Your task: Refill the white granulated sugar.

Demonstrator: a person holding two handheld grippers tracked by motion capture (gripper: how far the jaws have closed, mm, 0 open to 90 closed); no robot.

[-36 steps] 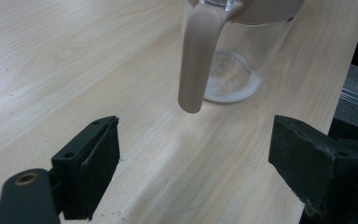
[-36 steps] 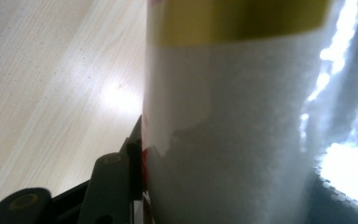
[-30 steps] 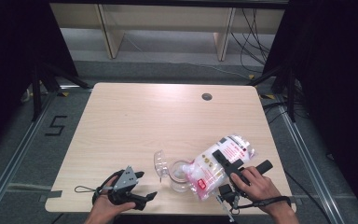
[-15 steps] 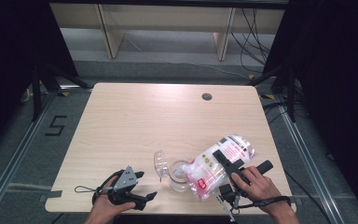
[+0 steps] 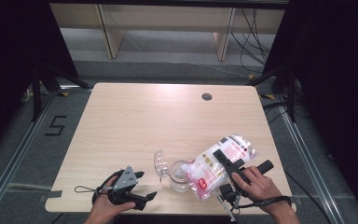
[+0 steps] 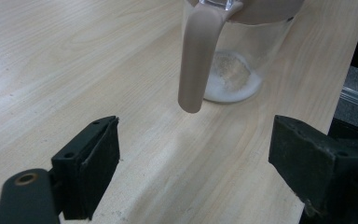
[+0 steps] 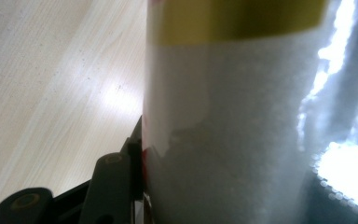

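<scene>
Near the front edge of the table (image 5: 135,116), a bag of white grains (image 5: 214,165) is gripped by the right gripper (image 5: 227,161) and tipped over the glass jug (image 5: 179,176). The left gripper (image 5: 144,184) is held released by the front-left corner, jaws apart, nothing between them.

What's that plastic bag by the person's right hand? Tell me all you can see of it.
The bag is clear, shiny plastic with red and white printing and a yellow band, packed with fine white grains. It lies tilted, low end at the mouth of a clear jug that has some white grains at its bottom, high end up and to the right. The right gripper clamps its middle. It sits near the table's front edge.
</scene>
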